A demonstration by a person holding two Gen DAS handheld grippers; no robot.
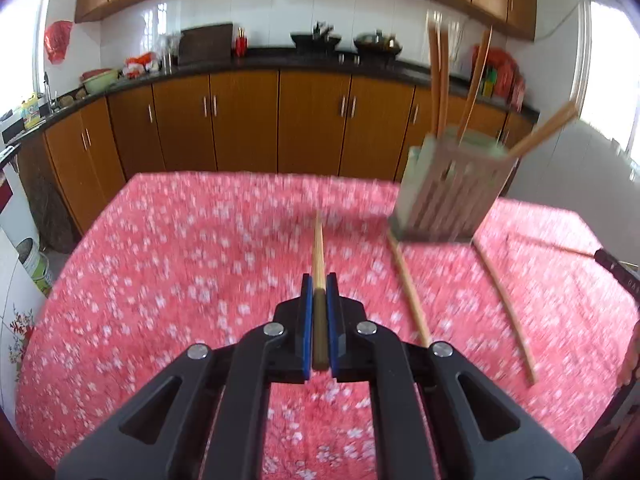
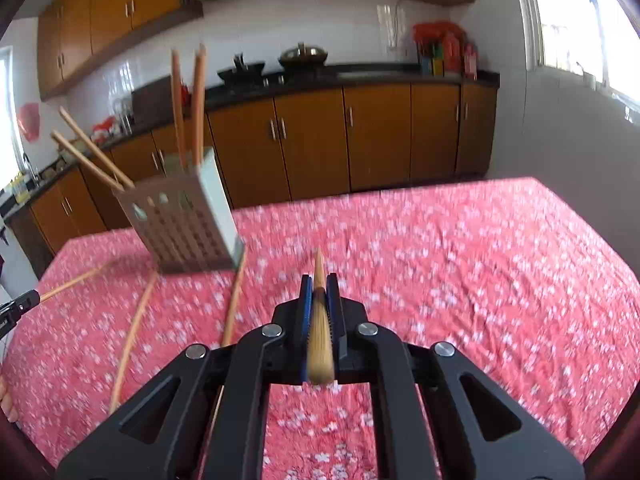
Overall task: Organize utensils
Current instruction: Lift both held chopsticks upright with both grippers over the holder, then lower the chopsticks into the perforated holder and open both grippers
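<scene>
A slatted chopstick holder (image 1: 448, 196) stands on the red floral tablecloth (image 1: 180, 264), with several chopsticks (image 1: 438, 76) upright in it. It also shows in the right wrist view (image 2: 184, 220). My left gripper (image 1: 319, 280) is shut on a wooden chopstick (image 1: 318, 244) that points forward, left of the holder. My right gripper (image 2: 319, 280) is shut on another chopstick (image 2: 319, 268), right of the holder. Two loose chopsticks (image 1: 408, 288) (image 1: 506, 308) lie on the cloth in front of the holder, also seen in the right wrist view (image 2: 132, 328) (image 2: 234, 300).
The right gripper's tip (image 1: 616, 268) shows at the right edge of the left view, the left gripper's tip (image 2: 16, 310) at the left edge of the right view. Wooden kitchen cabinets (image 1: 280, 120) and a dark counter with pots lie beyond the table.
</scene>
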